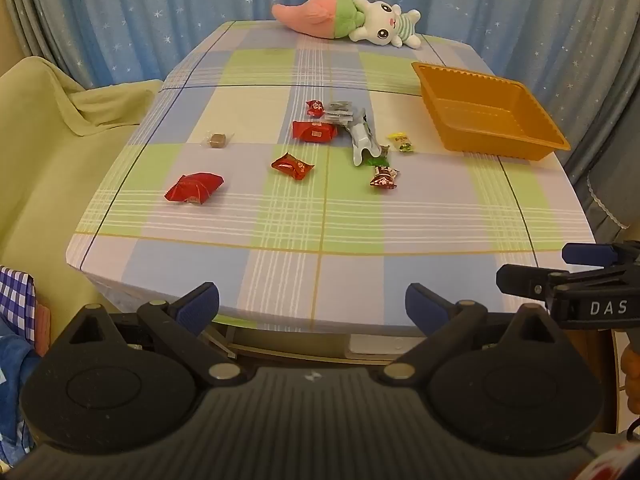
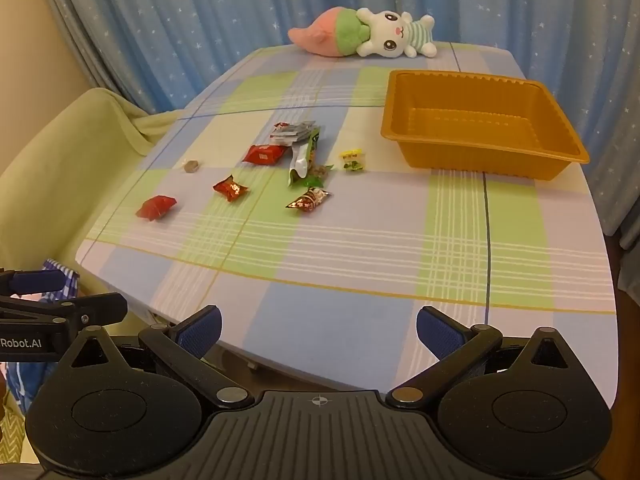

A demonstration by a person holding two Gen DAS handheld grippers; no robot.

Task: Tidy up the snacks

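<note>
Several wrapped snacks lie scattered mid-table: a red packet [image 1: 194,187] [image 2: 156,207] nearest the left edge, a red candy [image 1: 292,165] [image 2: 230,188], a red bar [image 1: 313,131] [image 2: 263,154], a silver-green pouch [image 1: 363,139] [image 2: 304,159], a yellow candy [image 1: 402,142] [image 2: 353,159] and a brown candy [image 1: 217,139] [image 2: 191,165]. An empty orange tray [image 1: 538,114] [image 2: 560,128] stands at the right. My left gripper [image 1: 312,308] and right gripper [image 2: 319,330] are both open and empty, held at the table's near edge.
A plush rabbit with a pink carrot [image 1: 348,20] [image 2: 364,32] lies at the far edge. A green covered chair [image 1: 48,128] [image 2: 60,160] stands left of the checked table [image 1: 320,232] [image 2: 360,248]. Blue curtains hang behind.
</note>
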